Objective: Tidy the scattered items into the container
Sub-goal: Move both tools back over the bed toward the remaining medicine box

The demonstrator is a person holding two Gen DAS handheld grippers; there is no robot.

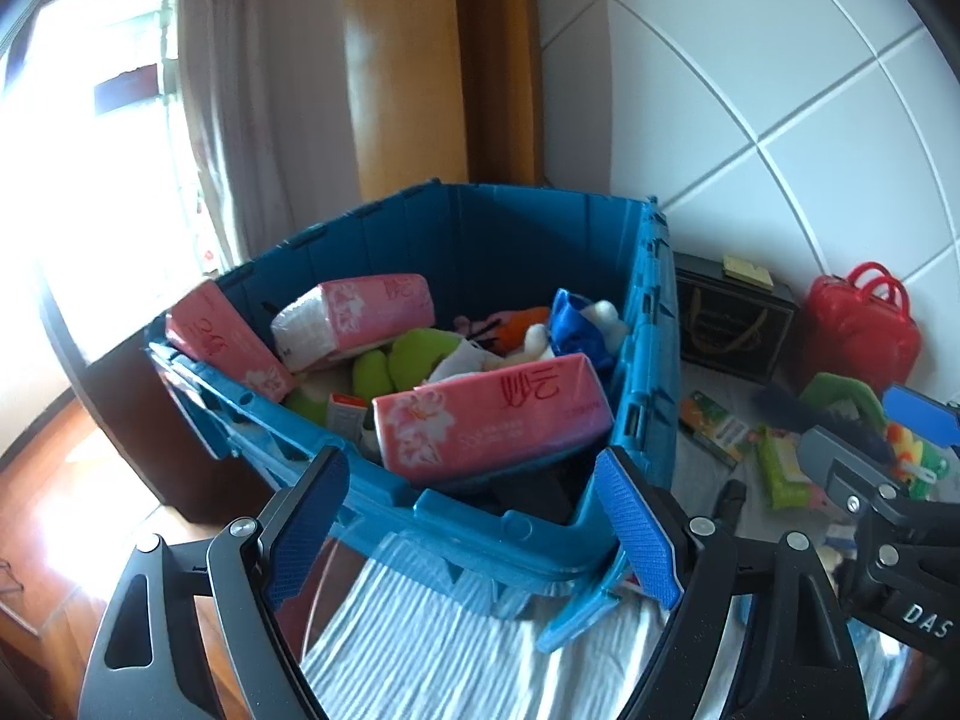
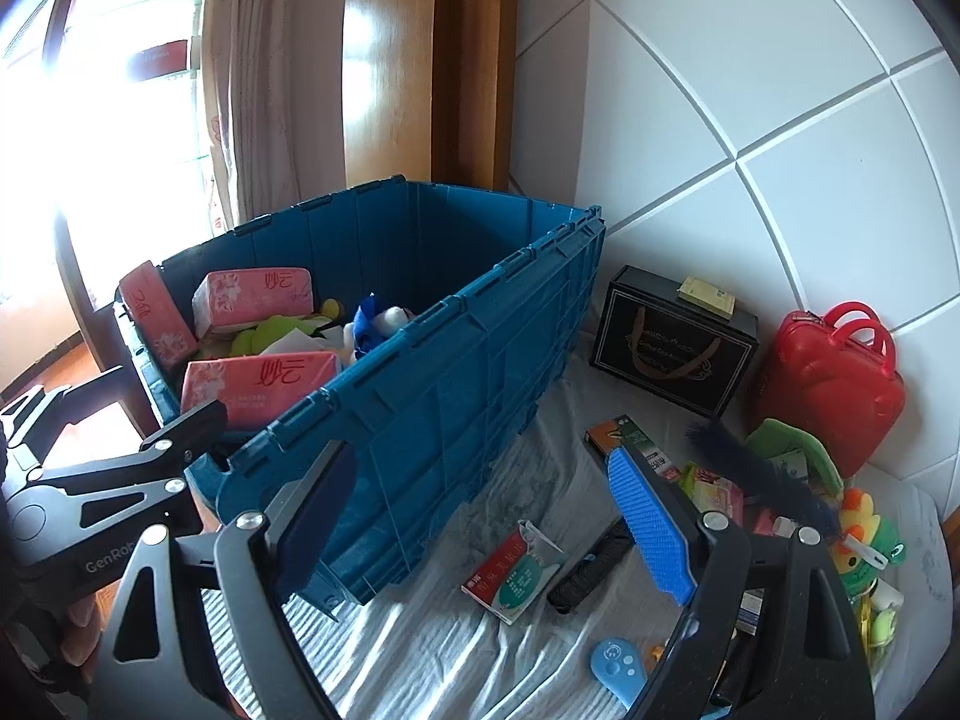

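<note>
White tiled wall point(image 2: 780, 90) and a wooden door frame point(image 2: 468, 60) back a bed covered with a pale striped sheet point(image 2: 456, 648). On it stands a large blue crate point(image 2: 456, 396), lid off. The left wrist view looks down into it: three pink tissue packs point(image 1: 492, 414), a green plush toy point(image 1: 414, 354), and a blue and white soft toy point(image 1: 582, 324) lie inside, the nearest pack tilted against the near rim. The right wrist view shows instead the crate's ribbed outer side and the loose things on the sheet beside it: a black gift box point(image 2: 672, 342) and a red bag point(image 2: 834, 384) against the wall, a red-and-white medicine box point(image 2: 516, 570), a black remote-like bar point(image 2: 594, 564), a blue round gadget point(image 2: 618, 666), and a yellow and green toy point(image 2: 864, 534).

The left gripper point(image 1: 474, 534) hangs at the crate's near rim, jaws wide apart, nothing between them. The right gripper point(image 2: 492, 534) hangs over the sheet beside the crate, jaws spread wide and empty.
</note>
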